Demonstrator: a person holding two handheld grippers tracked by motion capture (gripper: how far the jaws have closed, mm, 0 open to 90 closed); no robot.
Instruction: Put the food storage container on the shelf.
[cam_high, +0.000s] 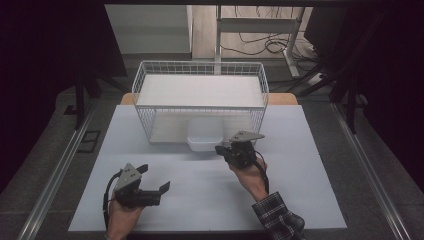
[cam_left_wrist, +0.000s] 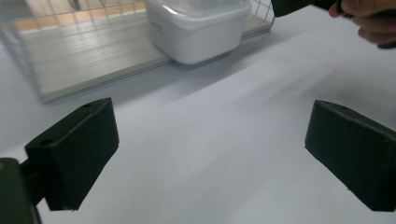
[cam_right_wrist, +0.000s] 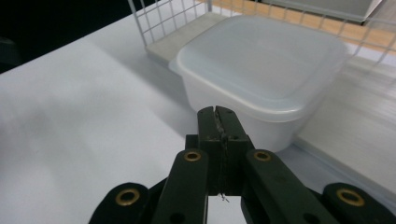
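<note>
A white lidded plastic container (cam_high: 203, 136) sits at the front of the wire rack's (cam_high: 200, 70) lower board, sticking out a little over the table. My right gripper (cam_high: 220, 149) is shut with nothing between its jaws, its tip just in front of the container's right front corner. In the right gripper view the shut tips (cam_right_wrist: 218, 114) sit right against the container (cam_right_wrist: 261, 60) wall; whether they touch I cannot tell. My left gripper (cam_high: 154, 177) rests low at the front left, open and holding nothing. In the left gripper view its jaws stand wide apart (cam_left_wrist: 210, 154), well short of the container (cam_left_wrist: 196, 28).
The white wire rack has an upper shelf (cam_high: 200, 90) and a pale lower board (cam_left_wrist: 84, 60). It stands at the back of the white table (cam_high: 200, 195). A person's right hand (cam_left_wrist: 369, 23) holds the other gripper. Dark floor and metal rails flank the table.
</note>
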